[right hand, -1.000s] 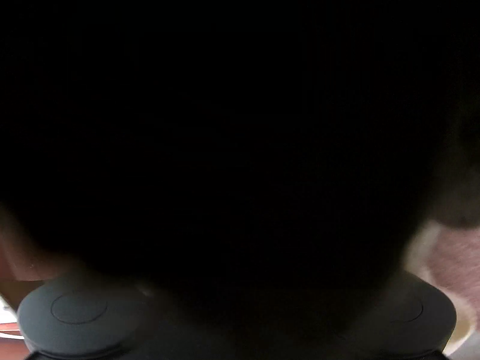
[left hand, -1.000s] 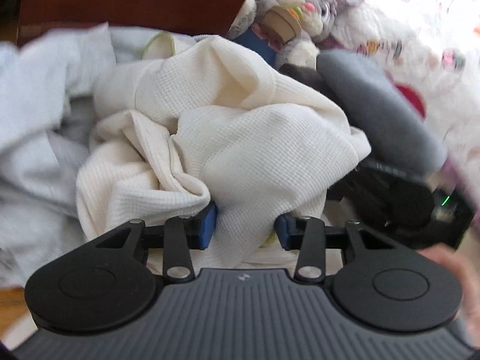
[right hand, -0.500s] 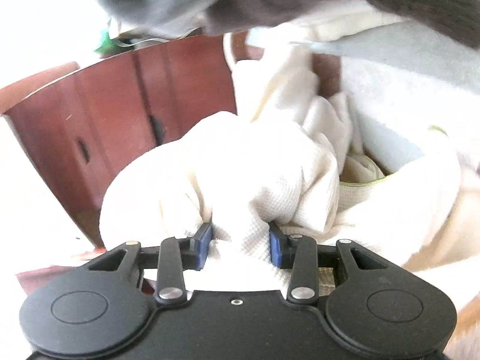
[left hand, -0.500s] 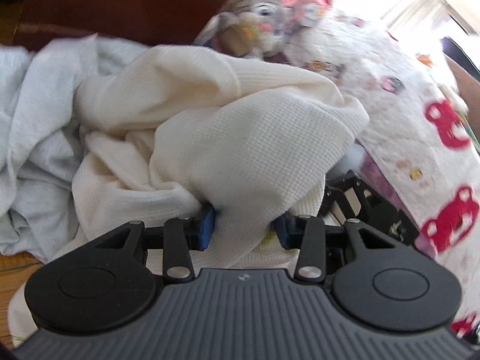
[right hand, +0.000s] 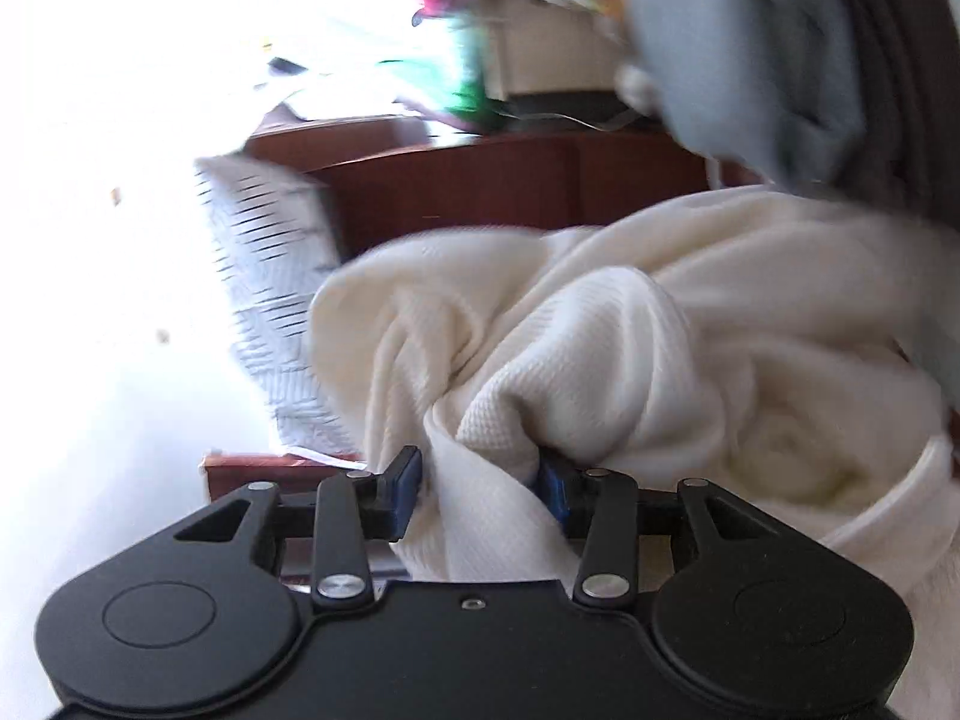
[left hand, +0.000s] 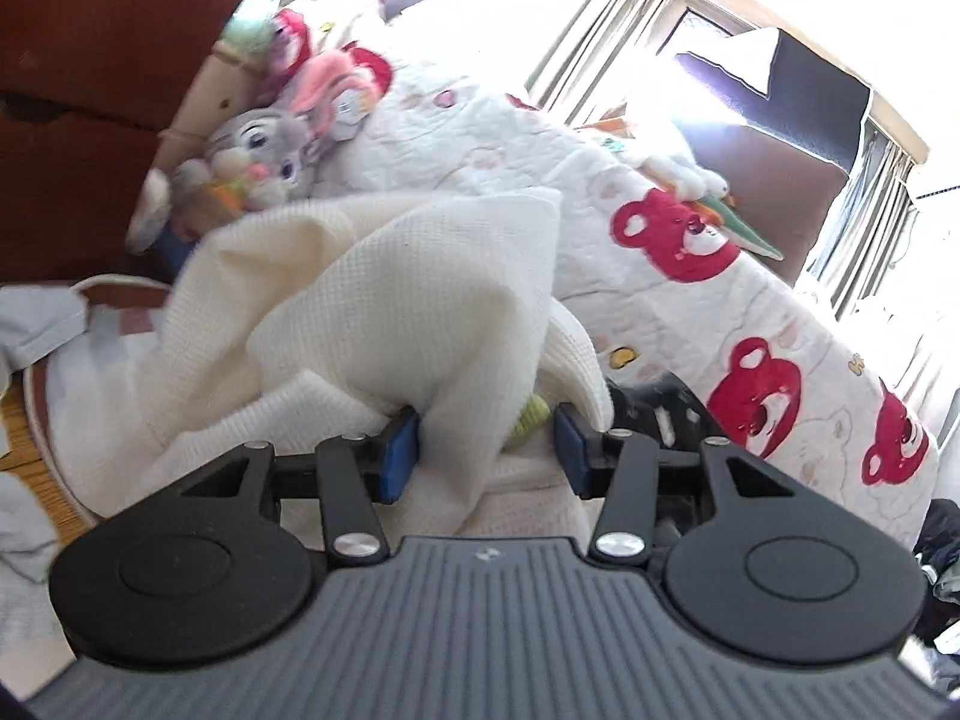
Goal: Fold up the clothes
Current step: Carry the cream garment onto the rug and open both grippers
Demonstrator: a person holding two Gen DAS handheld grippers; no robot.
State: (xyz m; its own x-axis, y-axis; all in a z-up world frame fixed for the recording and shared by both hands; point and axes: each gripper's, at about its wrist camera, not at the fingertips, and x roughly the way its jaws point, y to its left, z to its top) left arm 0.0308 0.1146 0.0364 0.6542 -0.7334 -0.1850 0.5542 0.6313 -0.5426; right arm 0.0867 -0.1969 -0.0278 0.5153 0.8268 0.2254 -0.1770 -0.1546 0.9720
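Note:
A cream waffle-knit garment (left hand: 384, 300) is bunched up and lifted. My left gripper (left hand: 486, 450) is shut on a fold of it, with a bit of yellow-green trim (left hand: 531, 414) showing between the blue pads. The same cream garment (right hand: 630, 330) fills the right wrist view, where my right gripper (right hand: 480, 486) is shut on another bunched fold. The right gripper's black frame (left hand: 654, 408) shows just behind the cloth in the left wrist view.
A white quilt with red bears (left hand: 720, 312) covers the bed at right. Plush toys (left hand: 258, 150) lie against a dark wooden headboard (left hand: 90, 60). Pale blue clothes (left hand: 36, 312) lie at left. A wooden cabinet (right hand: 510, 186) and a white patterned cloth (right hand: 270, 300) stand behind.
Both grippers have lifted the cream garment up and swung it toward the bed. The grey thing that blocked the right wrist view has moved out of the way.

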